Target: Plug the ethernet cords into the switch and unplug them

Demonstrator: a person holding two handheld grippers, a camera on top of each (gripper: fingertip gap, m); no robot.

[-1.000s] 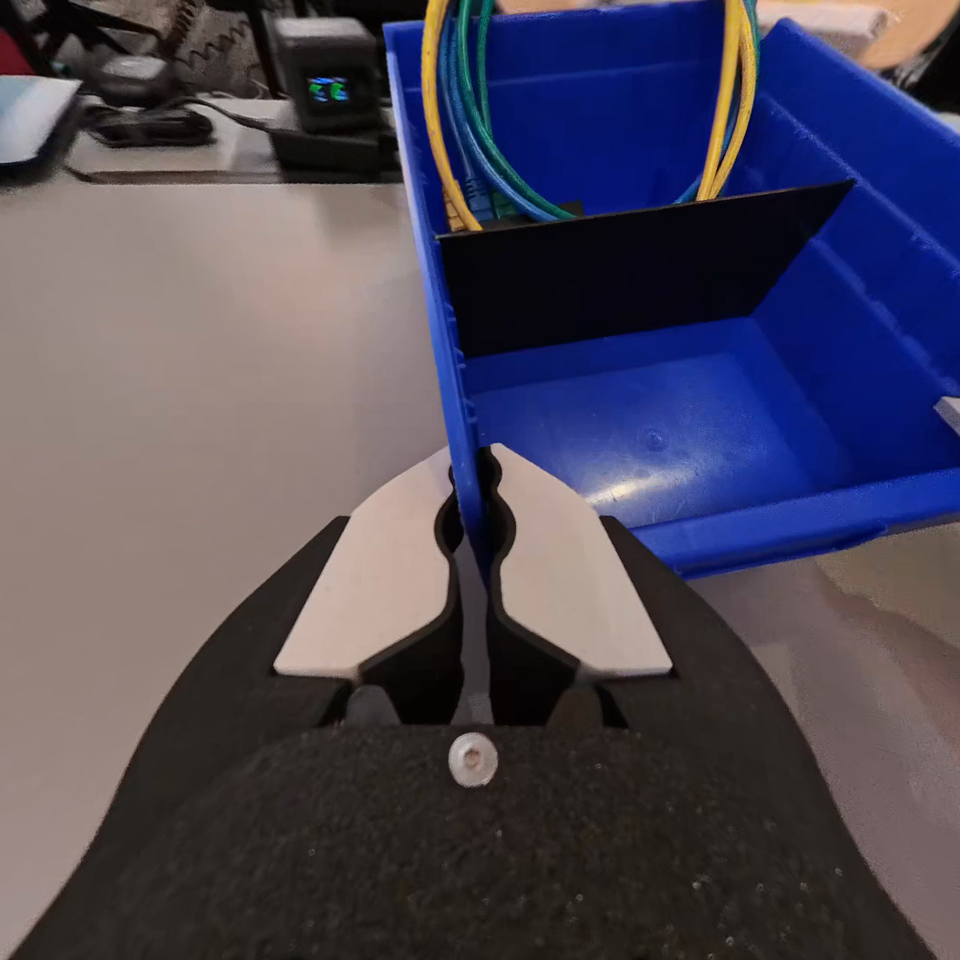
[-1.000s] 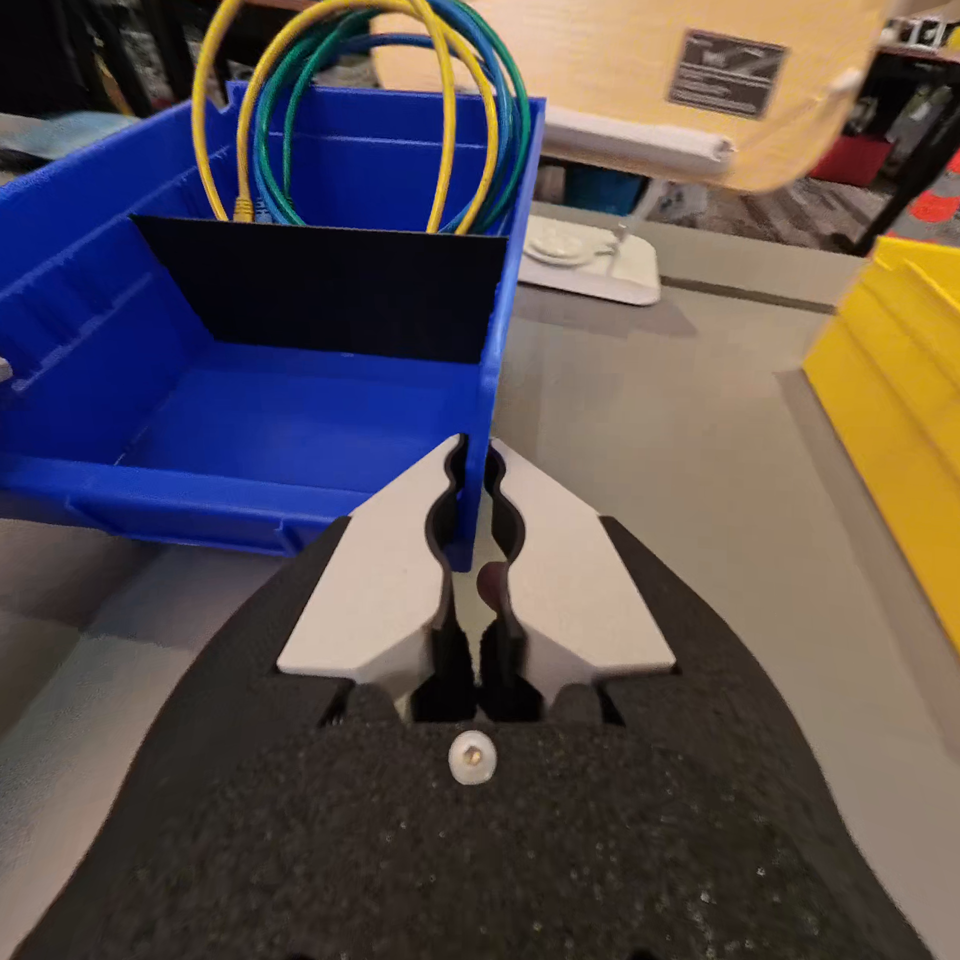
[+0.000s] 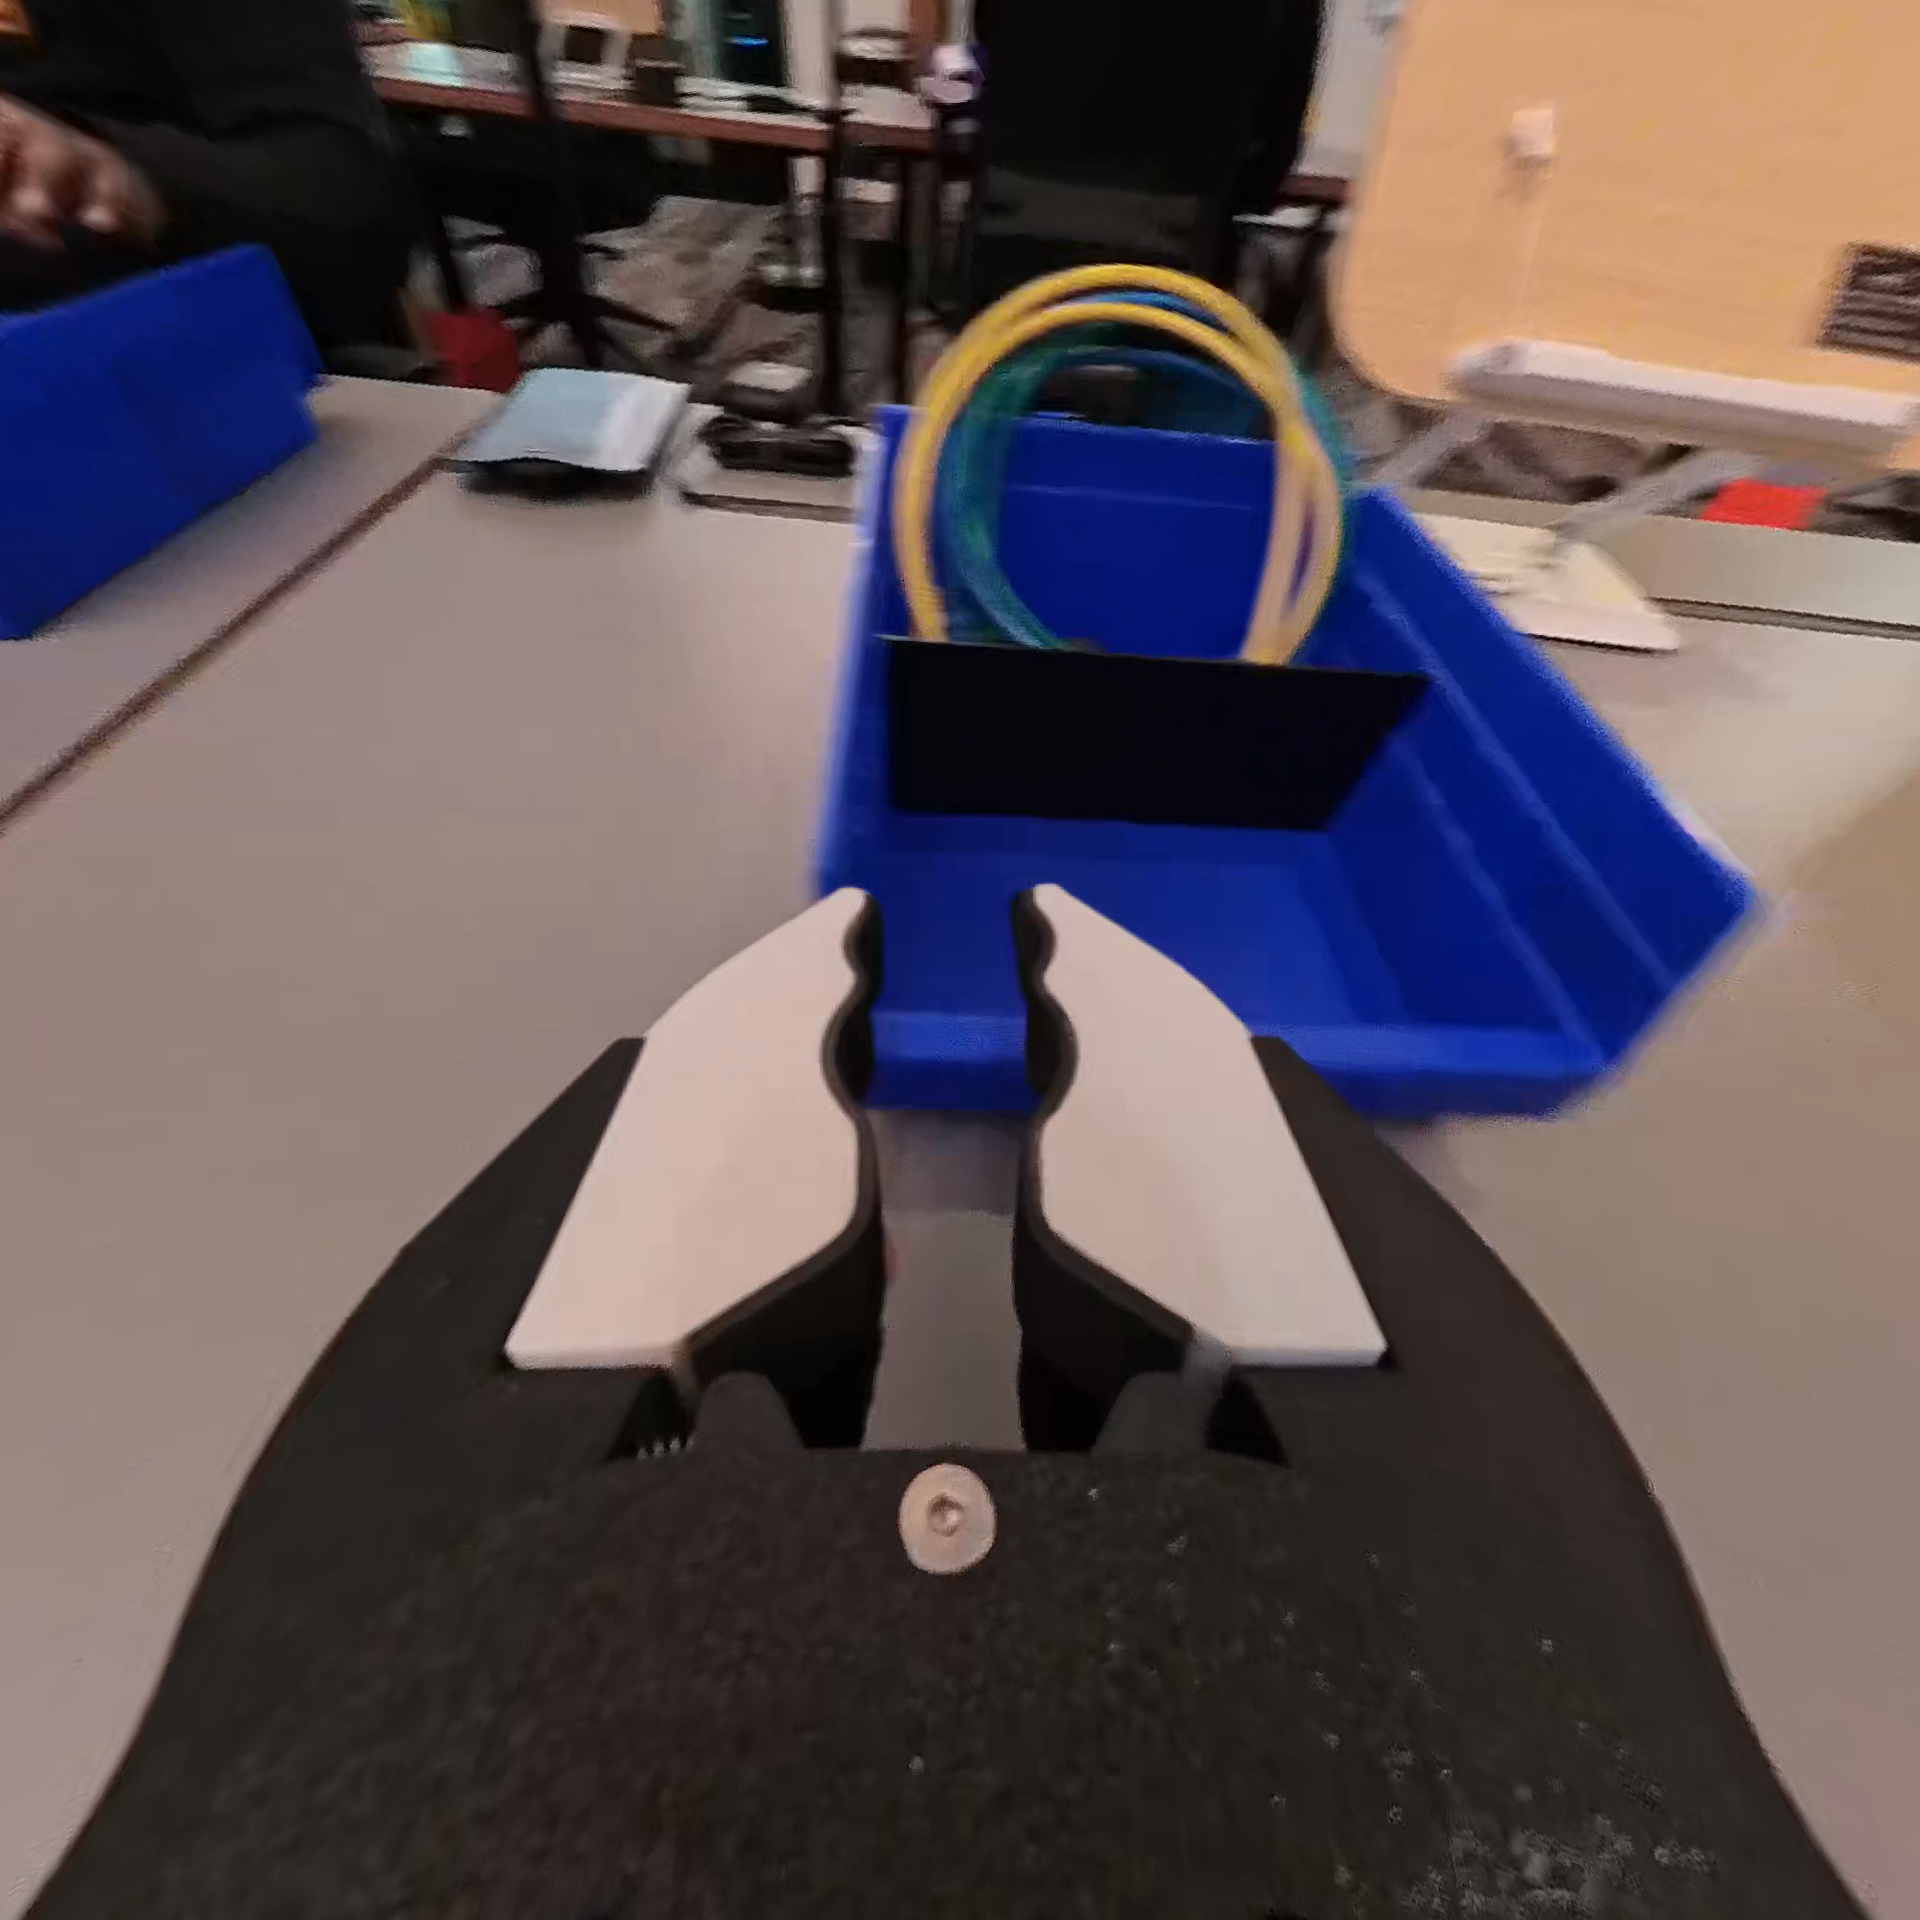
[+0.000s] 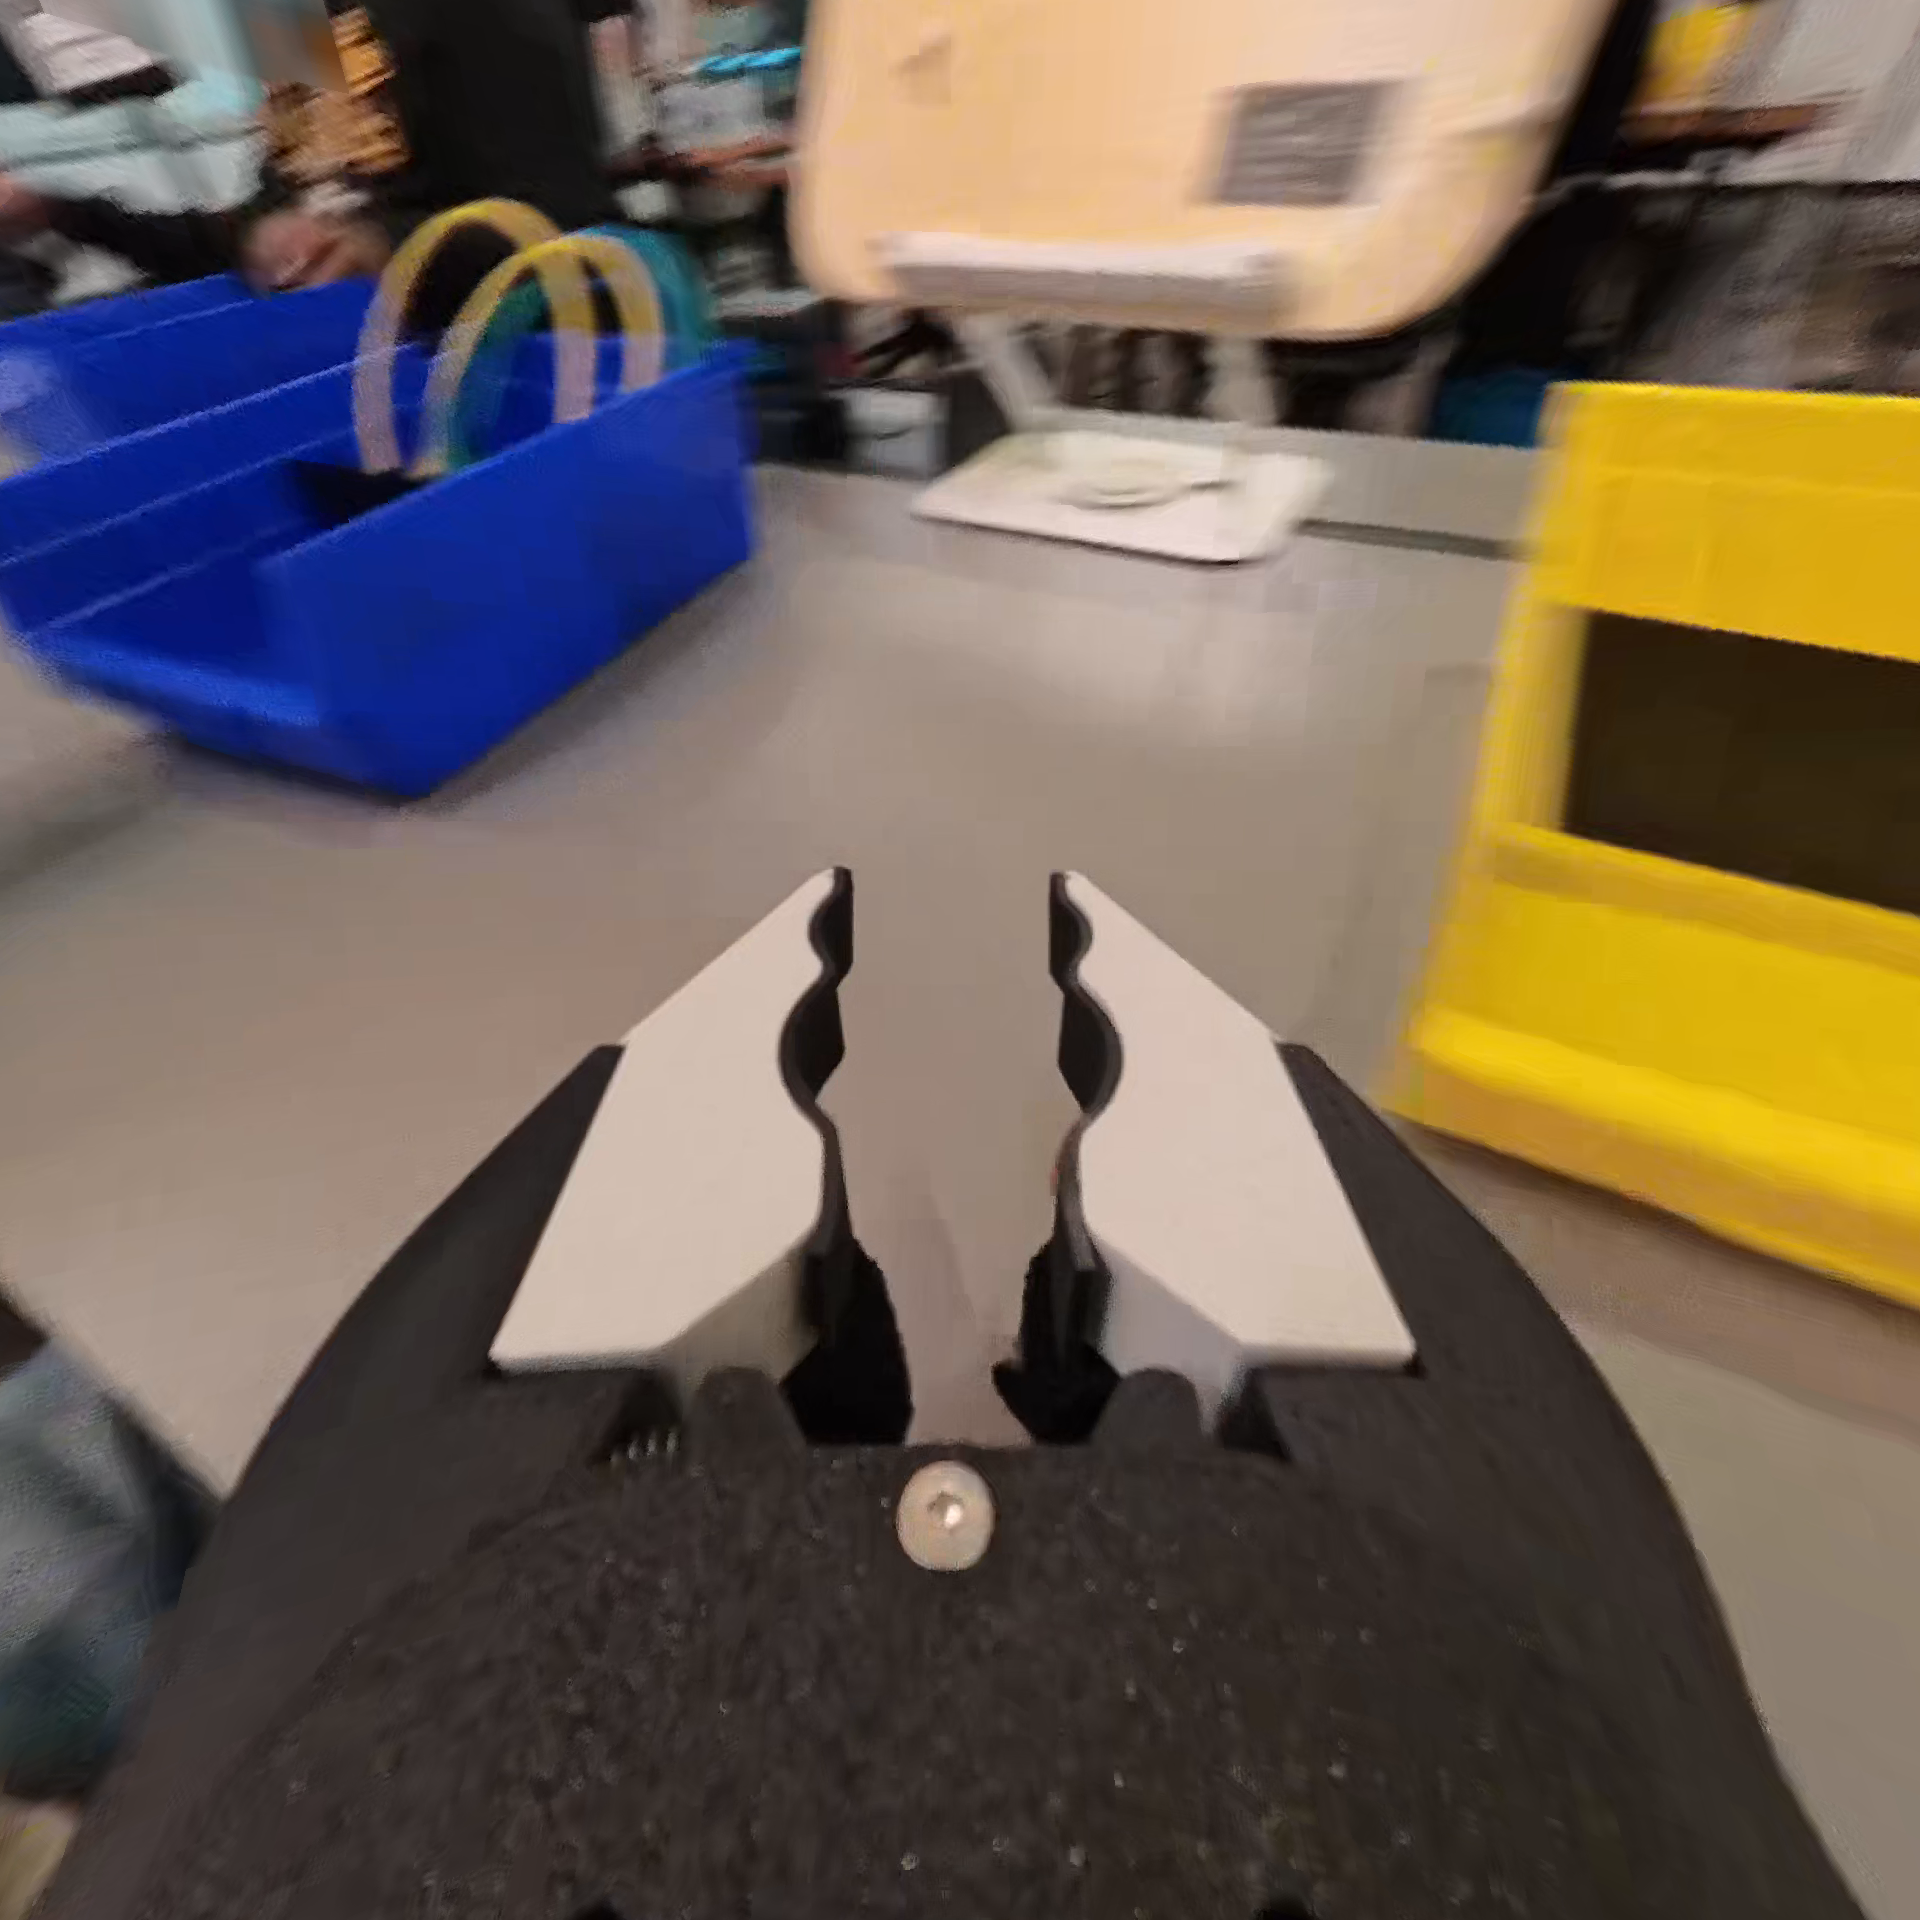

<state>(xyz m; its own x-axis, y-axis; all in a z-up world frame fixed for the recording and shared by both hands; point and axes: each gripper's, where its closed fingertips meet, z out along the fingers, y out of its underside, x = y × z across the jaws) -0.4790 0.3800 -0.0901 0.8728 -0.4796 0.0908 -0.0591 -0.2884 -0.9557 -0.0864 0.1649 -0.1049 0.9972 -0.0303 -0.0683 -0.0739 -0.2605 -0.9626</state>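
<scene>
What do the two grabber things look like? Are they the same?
Yes, they look like twins. The left gripper and right gripper each have a rough, speckled black body with one silver screw in the middle. Their fingers are pale grey on top, with wavy black inner edges like little bumps.

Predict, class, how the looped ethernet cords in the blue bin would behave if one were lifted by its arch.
The ethernet cords stand in springy arches above the blue bin, so they probably flex rather than flop. Thin and bundled together, one would likely drag its neighbours along. Their lower ends hide behind the black divider, so they may resist if plugged in.
</scene>
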